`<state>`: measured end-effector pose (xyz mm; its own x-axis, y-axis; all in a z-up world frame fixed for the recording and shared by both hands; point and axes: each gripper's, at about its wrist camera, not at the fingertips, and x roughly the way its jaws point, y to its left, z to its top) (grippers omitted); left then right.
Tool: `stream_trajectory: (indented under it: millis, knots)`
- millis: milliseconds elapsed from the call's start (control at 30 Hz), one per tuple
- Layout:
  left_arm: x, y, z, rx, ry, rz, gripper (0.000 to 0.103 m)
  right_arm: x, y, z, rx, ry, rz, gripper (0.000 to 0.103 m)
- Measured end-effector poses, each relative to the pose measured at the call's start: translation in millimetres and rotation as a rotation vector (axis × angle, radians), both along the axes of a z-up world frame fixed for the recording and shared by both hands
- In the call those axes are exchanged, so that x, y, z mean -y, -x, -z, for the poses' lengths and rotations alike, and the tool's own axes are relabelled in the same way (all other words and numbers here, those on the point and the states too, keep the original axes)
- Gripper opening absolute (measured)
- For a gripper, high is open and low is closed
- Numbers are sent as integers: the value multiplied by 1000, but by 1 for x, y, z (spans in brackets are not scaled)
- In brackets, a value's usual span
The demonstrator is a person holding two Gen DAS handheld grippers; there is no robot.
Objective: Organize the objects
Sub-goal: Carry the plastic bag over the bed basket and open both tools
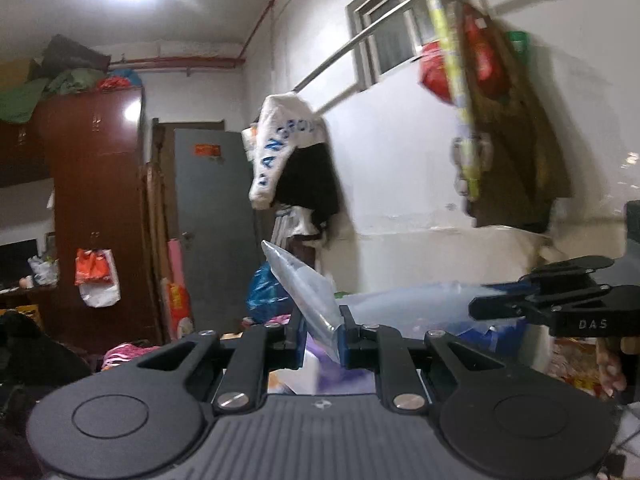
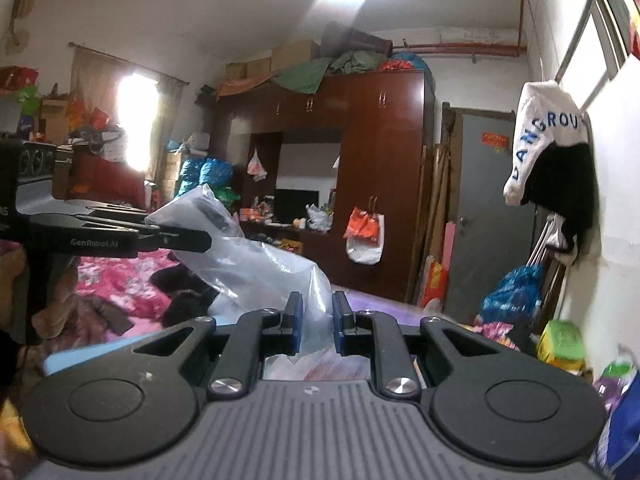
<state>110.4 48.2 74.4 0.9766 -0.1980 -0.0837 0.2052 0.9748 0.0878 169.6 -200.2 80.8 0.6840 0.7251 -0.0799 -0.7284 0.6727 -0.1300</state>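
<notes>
Both grippers pinch one clear plastic bag, held up level in the air above the bed. Left gripper: fingers pressed together on a twisted corner of the bag, film sticking up past the pads. Right gripper: fingers closed on the other edge of the bag, thin film between the blue pads, small gap showing but the film looks clamped. Each gripper shows in the other's view, off to the side of the bag, so the bag is stretched between them. Dark item visible inside the bag near its top in the right view, cannot tell what it is

Risks, judged from here:
- film is thin and slick, only edges pinched; a jerk or pulling the grippers further apart could slip a corner out, and the bag would drop onto the bed
- pulling too hard could tear the film at the pinch
- if the bag mouth tips down, the contents could spill
- wall side of the bag is crowded: the white garment hanging on the rail is close, so swinging the bag that way could snag it
</notes>
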Motion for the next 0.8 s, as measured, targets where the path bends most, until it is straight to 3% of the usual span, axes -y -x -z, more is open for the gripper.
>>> stream_trajectory:
  millis: [133, 300, 600, 667, 700, 733, 767, 800]
  knots:
    - [-10, -53, -15, -86, 7, -40, 19, -10, -48, -13, -68, -12, 0, 17]
    - [-21, -99, 0, -187, 27, -77, 19, -29, -80, 1, -115, 46, 40, 17]
    - [-23, -116, 27, -241, 25, -109, 21, -28, -98, 15, -149, 54, 72, 18]
    - [-19, -121, 27, -226, 6, -146, 28, -27, -101, 19, -160, 55, 86, 21]
    - [-18, -123, 29, -227, -2, -158, 41, -28, -102, 21, -167, 58, 98, 26]
    - [-17, -124, 31, -237, -18, -173, 59, -29, -102, 23, -170, 61, 115, 38]
    - [-16, -125, 31, -240, -28, -183, 67, -30, -102, 22, -167, 63, 129, 52]
    - [-15, -122, 32, -231, -33, -189, 77, -28, -100, 24, -161, 62, 133, 58]
